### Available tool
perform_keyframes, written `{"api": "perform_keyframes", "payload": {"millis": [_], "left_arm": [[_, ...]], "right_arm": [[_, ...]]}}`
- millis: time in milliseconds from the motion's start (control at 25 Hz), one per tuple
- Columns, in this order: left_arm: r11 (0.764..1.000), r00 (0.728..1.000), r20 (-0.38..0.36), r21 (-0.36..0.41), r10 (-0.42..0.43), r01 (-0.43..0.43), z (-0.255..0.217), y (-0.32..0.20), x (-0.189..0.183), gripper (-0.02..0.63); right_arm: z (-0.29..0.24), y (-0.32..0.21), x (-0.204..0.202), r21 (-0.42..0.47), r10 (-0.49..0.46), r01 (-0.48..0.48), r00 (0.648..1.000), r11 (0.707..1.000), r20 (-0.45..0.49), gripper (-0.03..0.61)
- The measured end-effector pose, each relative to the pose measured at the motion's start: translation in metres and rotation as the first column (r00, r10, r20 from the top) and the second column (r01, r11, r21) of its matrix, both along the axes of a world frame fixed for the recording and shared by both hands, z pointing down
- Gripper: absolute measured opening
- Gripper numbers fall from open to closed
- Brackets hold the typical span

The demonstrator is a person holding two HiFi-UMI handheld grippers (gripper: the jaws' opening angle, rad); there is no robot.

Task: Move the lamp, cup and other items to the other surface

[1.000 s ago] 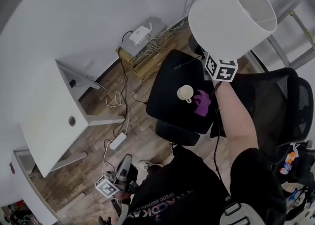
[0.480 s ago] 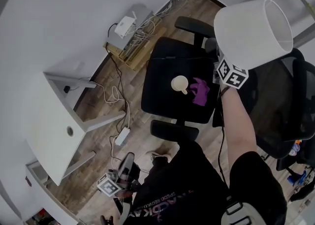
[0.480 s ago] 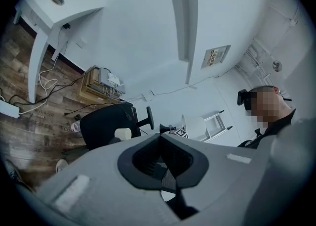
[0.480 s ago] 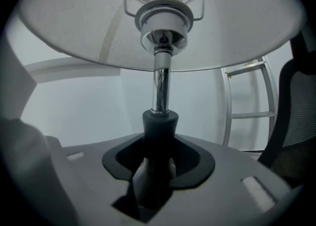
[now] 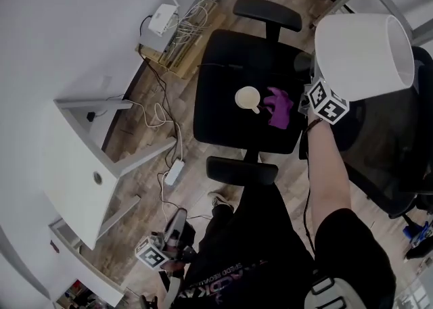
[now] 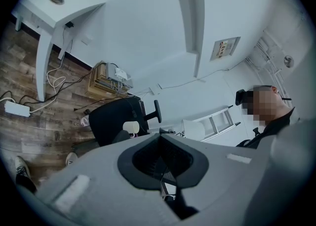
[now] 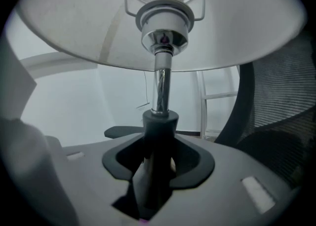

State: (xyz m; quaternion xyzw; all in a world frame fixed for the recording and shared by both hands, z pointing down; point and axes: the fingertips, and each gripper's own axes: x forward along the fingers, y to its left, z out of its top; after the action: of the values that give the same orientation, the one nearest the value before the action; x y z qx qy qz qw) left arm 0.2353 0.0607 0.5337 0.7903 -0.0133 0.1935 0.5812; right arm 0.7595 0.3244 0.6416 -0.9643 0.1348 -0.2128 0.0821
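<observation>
The right gripper (image 7: pixel 159 158) was clenched on the dark, tapered stem of the lamp (image 7: pixel 163 32), below its chrome tube and smooth white drum shade, at the head view's upper right. The left gripper (image 6: pixel 159 138) had its grey jaws pressed together, empty. At centre, a round cream cup (image 5: pixel 247 98) and a crumpled purple item (image 5: pixel 277 106) sat just beside each other on the black padded chair seat (image 5: pixel 220 128).

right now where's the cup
Head view, upper centre: the cup sits on the black office chair seat, just left of the purple cloth, left of the held lamp.
</observation>
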Motion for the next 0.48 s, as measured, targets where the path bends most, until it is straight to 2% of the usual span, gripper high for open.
{"api": "perform_keyframes", "payload": {"millis": [480], "left_arm": [[0.995, 0.987, 0.131, -0.025, 0.098, -0.096, 0.041, 0.025, 0.002, -0.003]], "right_arm": [[0.098, 0.026, -0.01, 0.012, 0.061, -0.062, 0.995, 0.998, 0.081, 0.16]]}}
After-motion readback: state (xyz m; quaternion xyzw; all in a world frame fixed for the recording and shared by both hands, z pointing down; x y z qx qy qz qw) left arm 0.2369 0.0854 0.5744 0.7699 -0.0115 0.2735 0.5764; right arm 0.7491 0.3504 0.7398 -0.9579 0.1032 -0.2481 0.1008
